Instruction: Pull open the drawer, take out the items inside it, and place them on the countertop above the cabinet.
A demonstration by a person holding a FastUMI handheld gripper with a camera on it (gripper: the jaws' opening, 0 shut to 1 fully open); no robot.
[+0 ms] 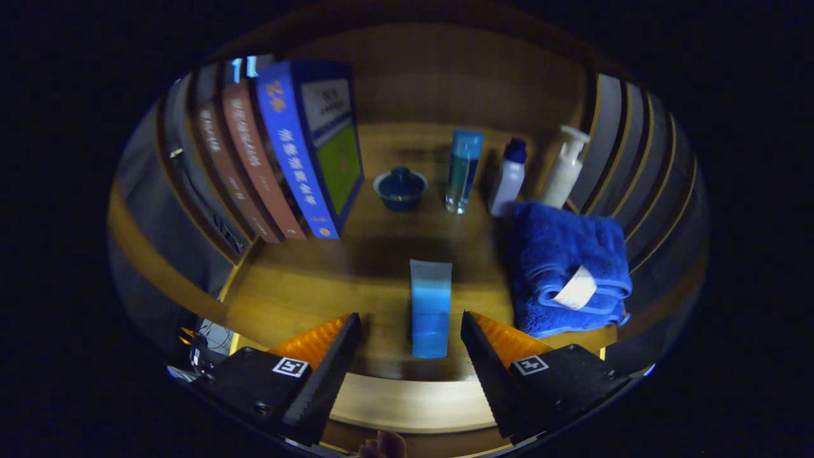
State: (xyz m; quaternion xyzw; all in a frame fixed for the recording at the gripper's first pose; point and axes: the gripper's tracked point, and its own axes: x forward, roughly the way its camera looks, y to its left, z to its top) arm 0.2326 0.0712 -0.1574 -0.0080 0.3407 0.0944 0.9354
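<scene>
both black serrated fingers (331, 362) of the gripper (410, 356) are held wide apart and grip nothing, with the blue tube (430, 308) lying flat on the wooden countertop (305, 286) between and just ahead of them. it is judged light, smooth plastic, slightly squashy and slippery, best taken across its narrow sides near the middle. a soft folded blue towel (559, 254) is seen just beside it.

Dim warm light, deep shadows at the back, edges bowed by fisheye.
</scene>
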